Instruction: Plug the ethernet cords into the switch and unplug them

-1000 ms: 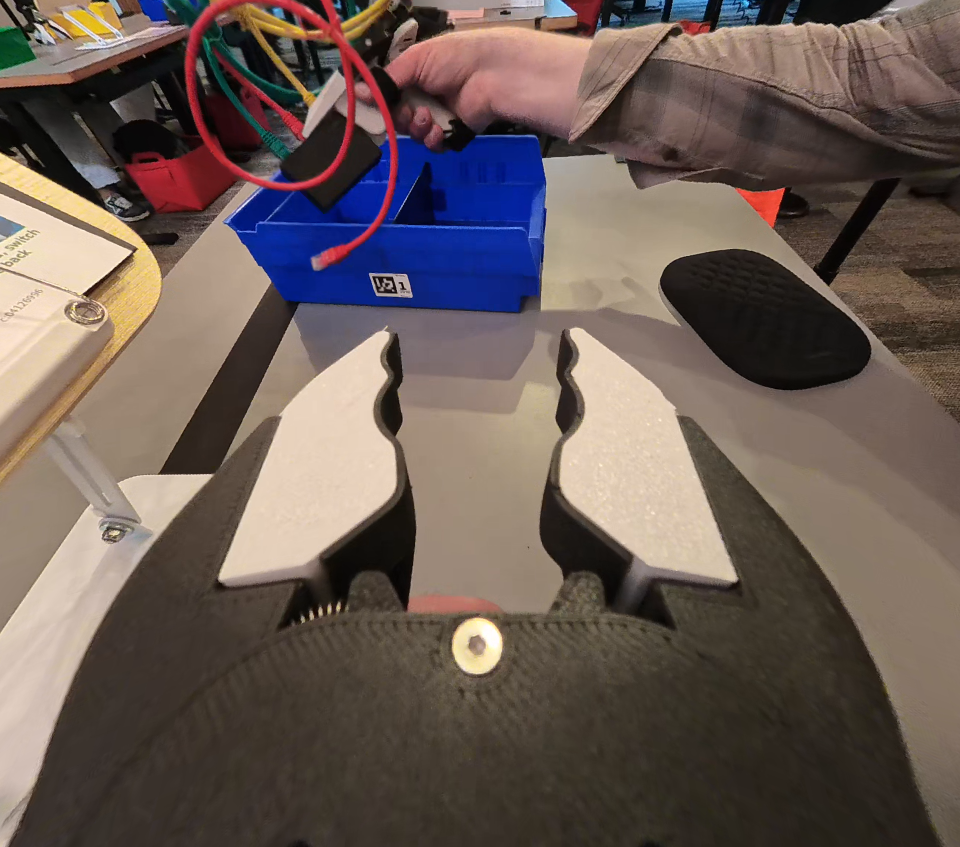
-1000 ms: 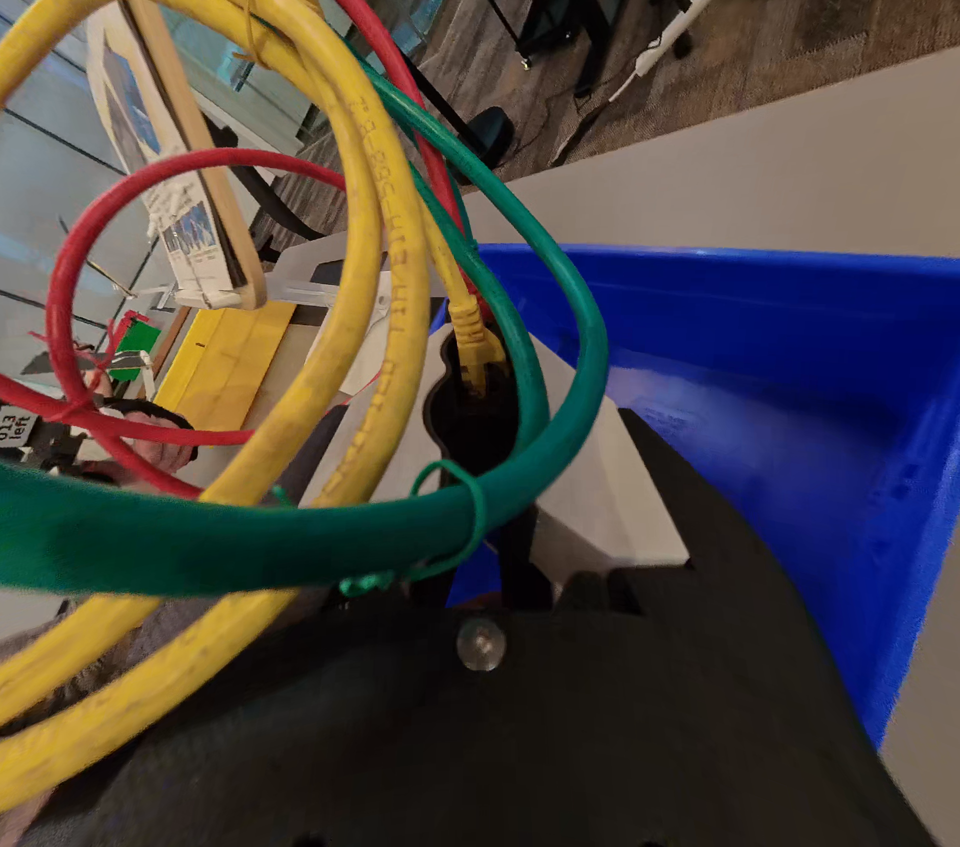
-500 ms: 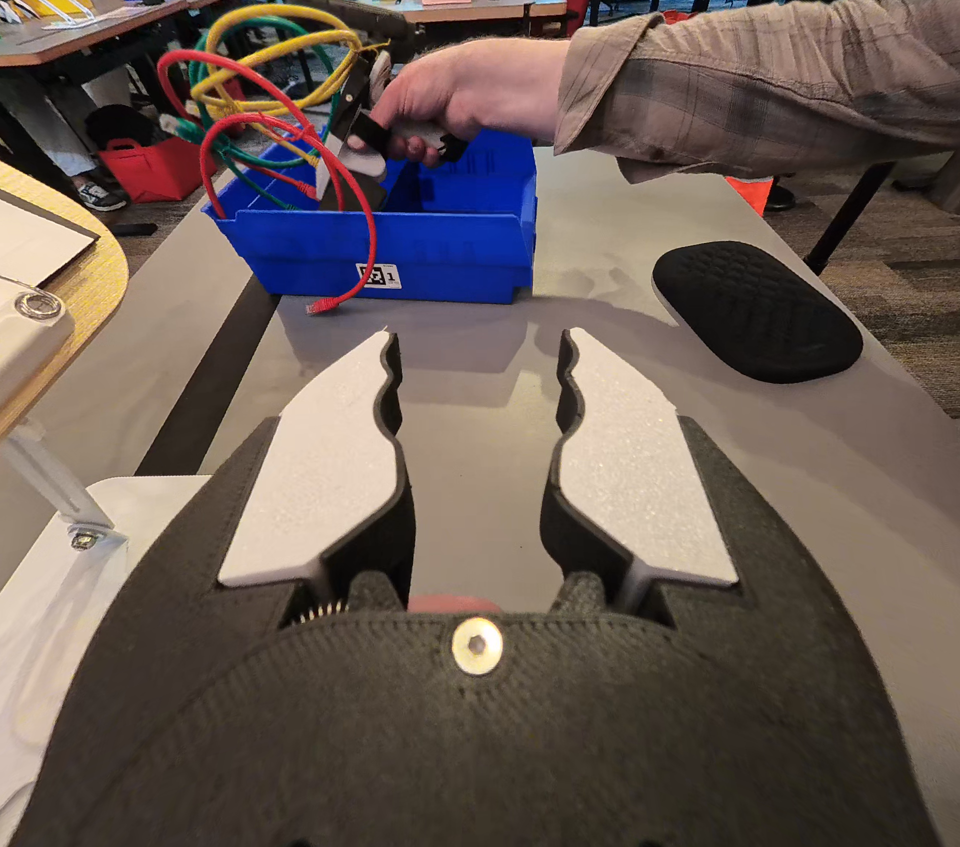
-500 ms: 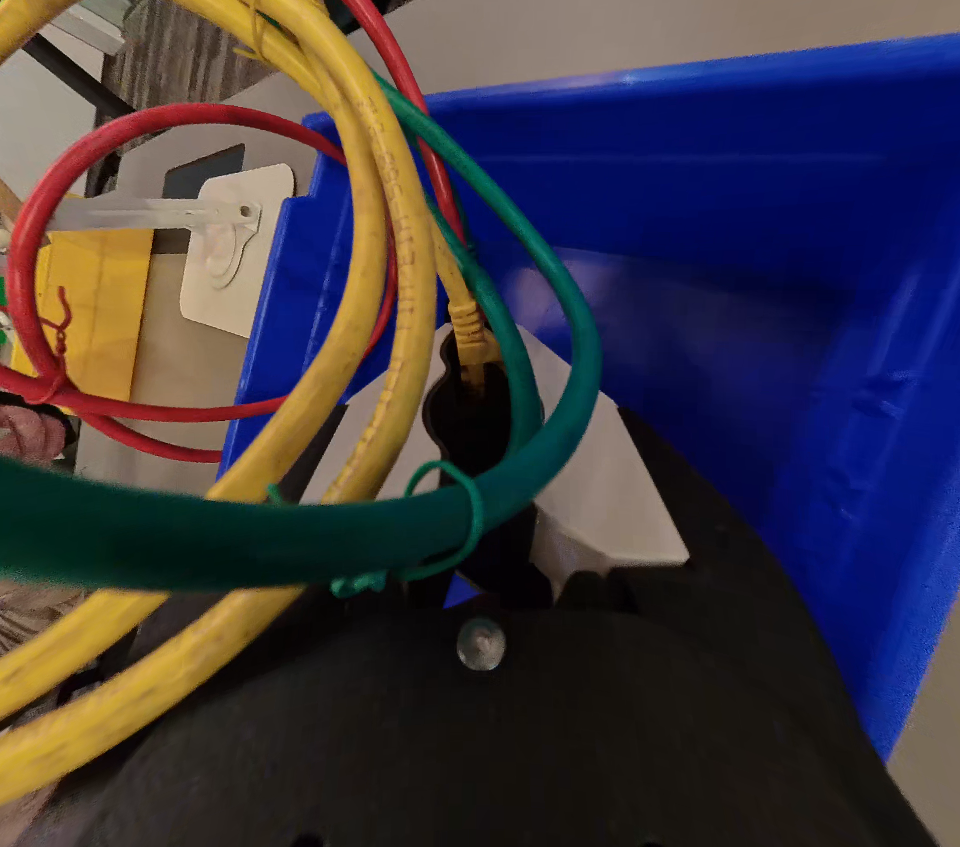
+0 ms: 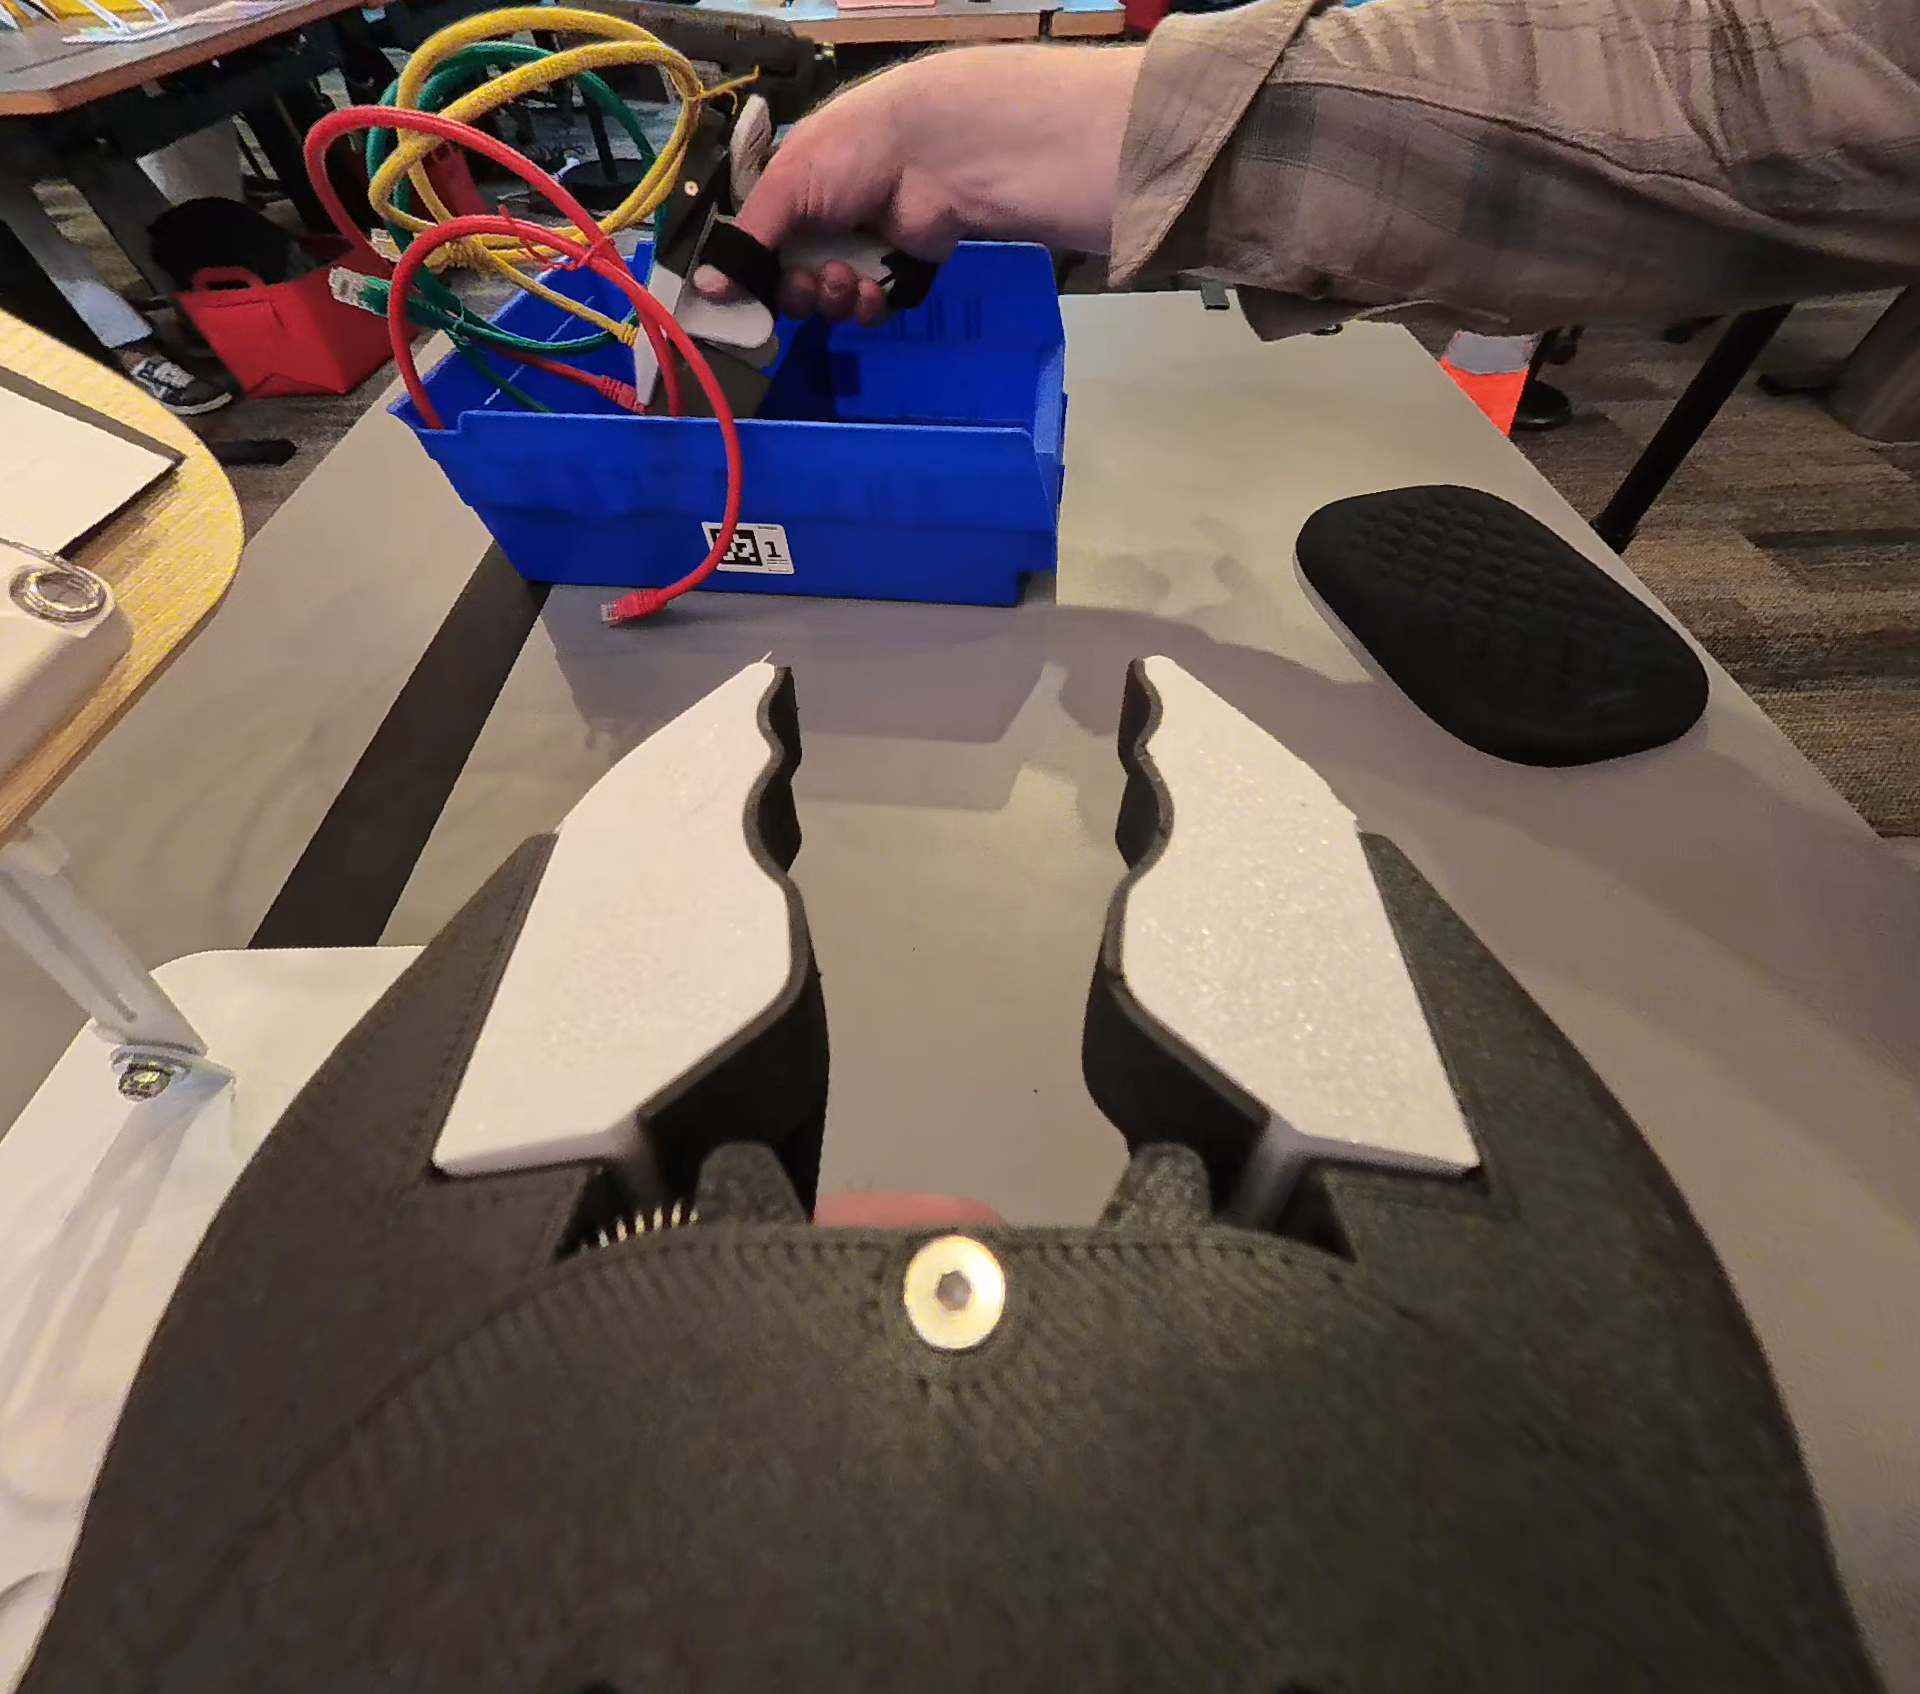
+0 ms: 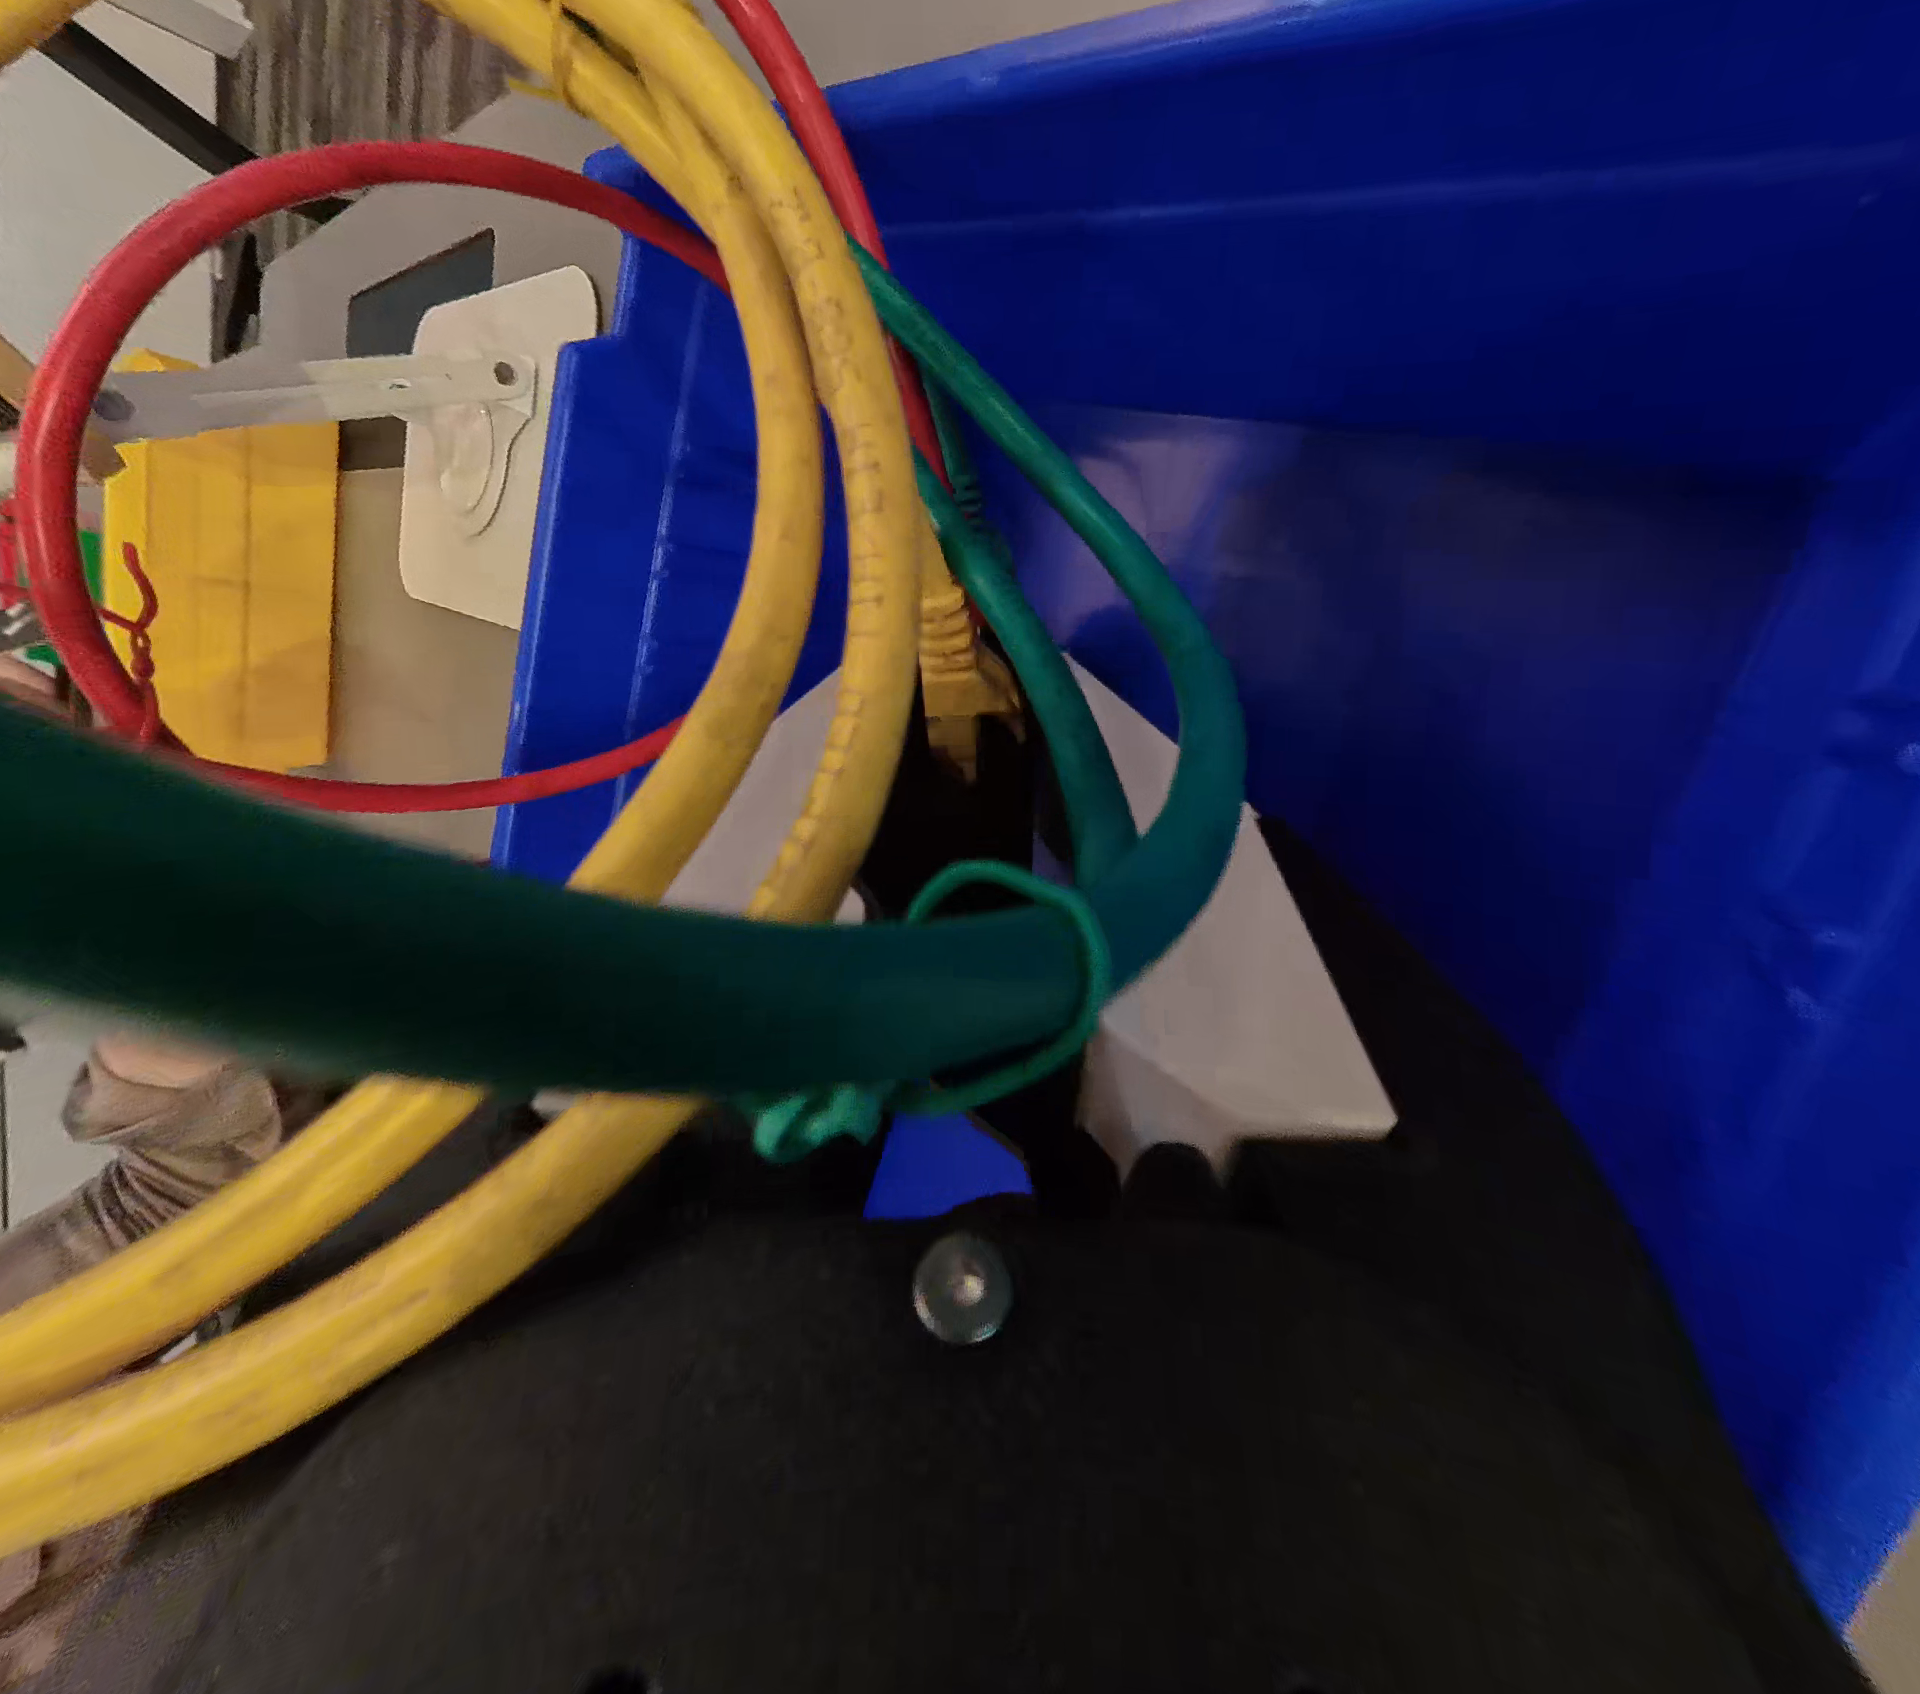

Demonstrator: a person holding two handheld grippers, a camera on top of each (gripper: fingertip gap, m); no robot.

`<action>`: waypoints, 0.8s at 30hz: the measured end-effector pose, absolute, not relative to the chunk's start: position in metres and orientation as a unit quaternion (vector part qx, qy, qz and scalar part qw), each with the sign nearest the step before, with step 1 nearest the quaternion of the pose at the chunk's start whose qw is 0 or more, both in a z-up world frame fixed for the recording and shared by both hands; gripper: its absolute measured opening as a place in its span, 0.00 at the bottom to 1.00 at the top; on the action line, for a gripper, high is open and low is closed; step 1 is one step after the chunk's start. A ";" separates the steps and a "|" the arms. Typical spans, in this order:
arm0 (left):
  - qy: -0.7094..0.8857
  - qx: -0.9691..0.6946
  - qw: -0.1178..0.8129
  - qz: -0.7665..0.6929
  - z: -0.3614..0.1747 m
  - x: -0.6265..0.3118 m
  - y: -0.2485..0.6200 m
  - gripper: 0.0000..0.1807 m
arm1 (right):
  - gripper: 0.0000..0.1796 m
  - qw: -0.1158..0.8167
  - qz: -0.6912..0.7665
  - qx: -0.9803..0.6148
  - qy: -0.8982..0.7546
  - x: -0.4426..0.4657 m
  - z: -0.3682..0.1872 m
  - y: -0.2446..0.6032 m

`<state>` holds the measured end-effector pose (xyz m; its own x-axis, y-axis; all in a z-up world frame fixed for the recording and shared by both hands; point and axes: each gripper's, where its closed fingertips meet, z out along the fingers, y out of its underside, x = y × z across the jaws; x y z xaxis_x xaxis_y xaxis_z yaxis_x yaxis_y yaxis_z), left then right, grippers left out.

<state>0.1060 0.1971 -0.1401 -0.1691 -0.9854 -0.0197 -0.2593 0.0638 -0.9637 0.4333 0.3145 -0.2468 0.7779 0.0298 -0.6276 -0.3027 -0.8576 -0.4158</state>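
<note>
**Right gripper lowers a cable bundle into the blue bin**

Left gripper (image 5: pixel 956 699), seen from its own wrist camera, hovers over the grey table (image 5: pixel 1195 418) with its white fingers spread apart and nothing between them. Ahead of it stands a blue bin (image 5: pixel 831 491) with a small tag on its front wall. A hand (image 5: pixel 935 169) in a plaid sleeve (image 5: pixel 1507 148) reaches in from the right and holds the right gripper (image 5: pixel 707 356) tipped down into the bin's left part. Loops of yellow ethernet cord (image 5: pixel 540 75), green ethernet cord (image 5: pixel 488 65) and red ethernet cord (image 5: pixel 582 262) hang from that gripper; one red plug (image 5: pixel 634 605) dangles outside the bin's front wall, just above the table. A black pad (image 5: pixel 1496 616) lies on the table to the right, well apart from the bin.

From the right wrist camera, the right gripper (image 6: pixel 997 771) is closed on the bundle: a yellow plug (image 6: pixel 951 657) sits pinched between the fingers, though the cords hide much of the left finger. Yellow cord (image 6: pixel 821 418), green cord (image 6: pixel 1143 595) and red cord (image 6: pixel 83 418) loop across the view, the green one bound by a green twist tie (image 6: pixel 821 1114). The blue bin wall (image 6: pixel 1455 242) fills the right side. No switch can be made out in either view.
</note>
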 end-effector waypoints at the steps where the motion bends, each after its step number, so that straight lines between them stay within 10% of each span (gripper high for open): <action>1: 0.612 -0.508 0.396 -0.459 -0.140 0.106 0.197 0.33 | 0.18 0.252 0.323 -0.909 0.074 0.432 -0.246 0.313; 24: 0.612 -0.498 0.404 -0.463 -0.131 0.105 0.193 0.33 | 0.29 0.360 0.194 -0.911 0.049 0.458 -0.181 0.224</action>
<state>0.1048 0.1928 -0.1307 -0.1780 -0.9834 -0.0339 -0.2351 0.0760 -0.9690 0.4577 0.2236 -0.1810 0.9202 0.0497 -0.3883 -0.2289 -0.7362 -0.6369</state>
